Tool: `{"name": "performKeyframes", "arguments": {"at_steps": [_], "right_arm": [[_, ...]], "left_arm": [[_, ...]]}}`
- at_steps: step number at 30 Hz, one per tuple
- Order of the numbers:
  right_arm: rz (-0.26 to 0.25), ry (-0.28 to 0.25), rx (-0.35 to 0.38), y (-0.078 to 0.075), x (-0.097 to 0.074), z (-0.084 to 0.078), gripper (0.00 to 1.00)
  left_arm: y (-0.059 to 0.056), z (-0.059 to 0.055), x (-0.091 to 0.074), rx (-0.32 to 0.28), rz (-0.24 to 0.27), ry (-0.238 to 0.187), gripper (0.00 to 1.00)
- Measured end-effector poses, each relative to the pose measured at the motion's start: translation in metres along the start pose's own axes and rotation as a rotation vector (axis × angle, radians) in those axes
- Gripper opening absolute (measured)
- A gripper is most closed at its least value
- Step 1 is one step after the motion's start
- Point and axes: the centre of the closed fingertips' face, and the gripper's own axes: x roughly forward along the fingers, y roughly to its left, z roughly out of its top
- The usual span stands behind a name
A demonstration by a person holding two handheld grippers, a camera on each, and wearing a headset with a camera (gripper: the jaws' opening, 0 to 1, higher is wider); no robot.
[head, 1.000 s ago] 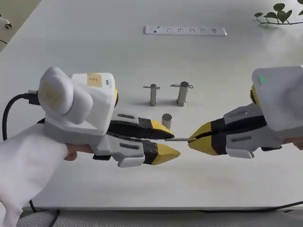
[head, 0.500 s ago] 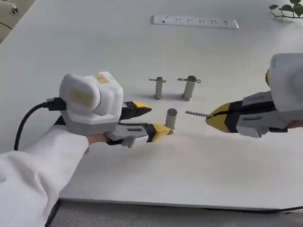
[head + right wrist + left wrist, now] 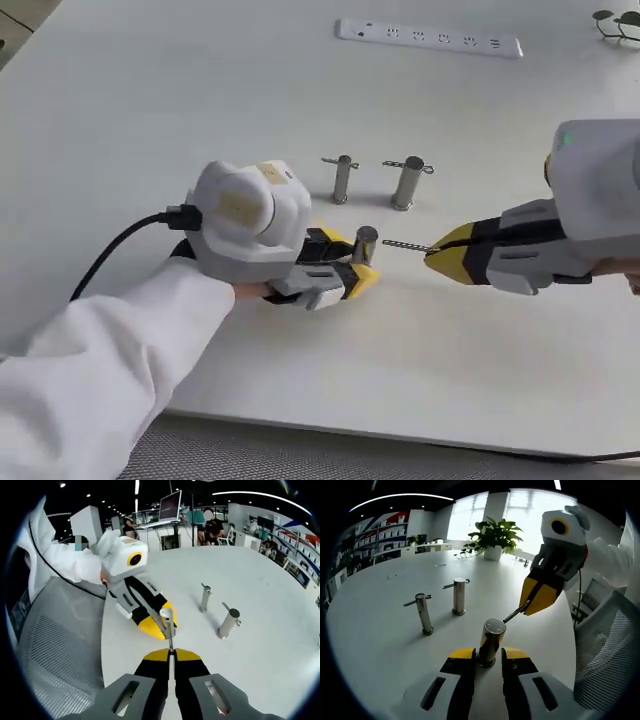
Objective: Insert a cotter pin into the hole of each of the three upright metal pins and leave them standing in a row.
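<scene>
Left gripper (image 3: 355, 262) (image 3: 490, 656) has its yellow-tipped jaws pinched narrow on the lower body of the near pin (image 3: 365, 243) (image 3: 491, 640) (image 3: 167, 617), a smooth brushed-steel cylinder with a flat round top, standing upright on the matte white table (image 3: 200, 100). Right gripper (image 3: 432, 255) (image 3: 171, 654) comes in from the right with its jaws clamped on the cotter pin (image 3: 405, 245) (image 3: 512, 615) (image 3: 170, 637), a thin straight grey wire held roughly level. The wire's tip is right at the head of the near pin on its right side; can't tell if it's in the hole. Two more steel cylinders stand farther back, side by side: far-left pin (image 3: 342, 178) (image 3: 423, 612) is slimmer, far-right pin (image 3: 408, 183) (image 3: 458, 596) is thicker, and each has a wire through its head sticking out sideways. White power strip (image 3: 430, 38) lies at the far edge; a black cable (image 3: 120, 255) runs from the left gripper body over a white sleeve (image 3: 100, 370)
</scene>
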Motion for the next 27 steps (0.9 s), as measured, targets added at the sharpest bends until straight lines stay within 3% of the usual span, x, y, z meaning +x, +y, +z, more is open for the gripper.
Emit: {"name": "performKeyframes", "arguments": {"at_steps": [11, 20, 27], "right_arm": [[0.016, -0.006, -0.049, 0.001, 0.0, 0.006, 0.0], [0.033, 0.034, -0.107, 0.002, 0.007, 0.0, 0.0], [0.038, 0.031, -0.094, 0.002, 0.018, 0.001, 0.0]], "left_arm": [[0.0, -0.003, 0.001, 0.017, -0.009, 0.0, 0.13], [-0.001, -0.004, 0.0, 0.055, -0.022, 0.01, 0.13], [-0.001, -0.005, 0.0, 0.056, -0.025, 0.018, 0.12]]}}
